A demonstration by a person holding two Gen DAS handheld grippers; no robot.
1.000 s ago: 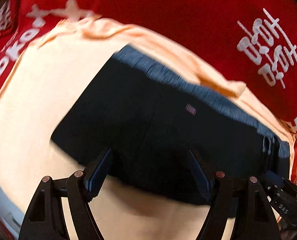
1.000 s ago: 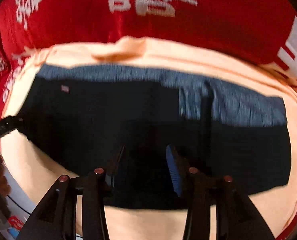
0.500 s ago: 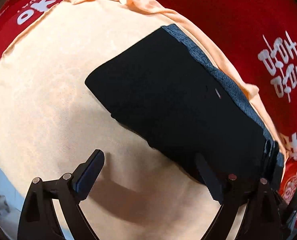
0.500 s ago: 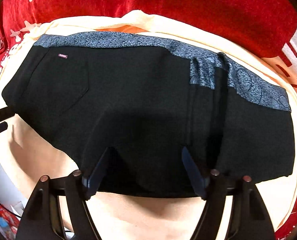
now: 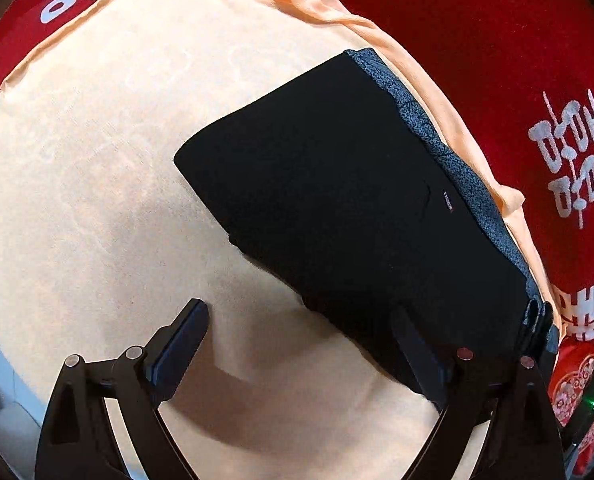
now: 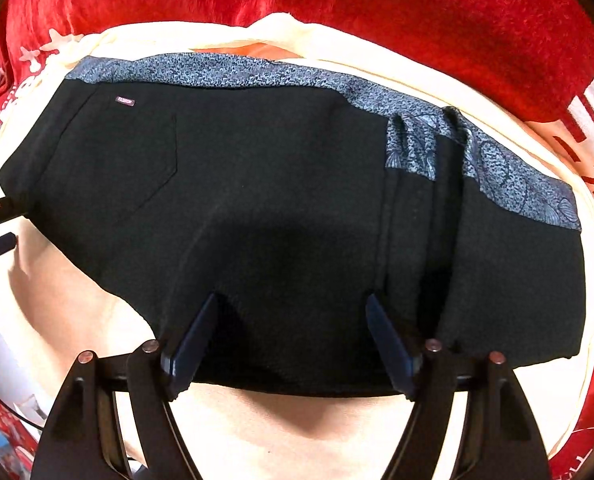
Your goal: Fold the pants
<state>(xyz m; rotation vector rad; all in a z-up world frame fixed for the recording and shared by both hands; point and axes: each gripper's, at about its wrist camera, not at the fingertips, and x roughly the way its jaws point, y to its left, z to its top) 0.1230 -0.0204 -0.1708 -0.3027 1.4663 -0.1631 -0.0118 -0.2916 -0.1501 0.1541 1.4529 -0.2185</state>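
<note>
The black pants point(image 6: 281, 216), folded into a compact rectangle with a blue patterned waistband point(image 6: 257, 76), lie toward the peach cloth's point(image 5: 97, 184) far edge. Both the left gripper point(image 5: 301, 344) and right gripper point(image 6: 293, 336) gape apart, empty, at the near hem.

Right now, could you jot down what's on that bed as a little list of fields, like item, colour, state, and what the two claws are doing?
item: pants
colour: black, blue patterned waistband
state: folded into a compact block, lying flat
label: small tag near the waistband
under it: peach cloth over a red blanket
left gripper: open, holding nothing
right gripper: open, over the near edge
</note>
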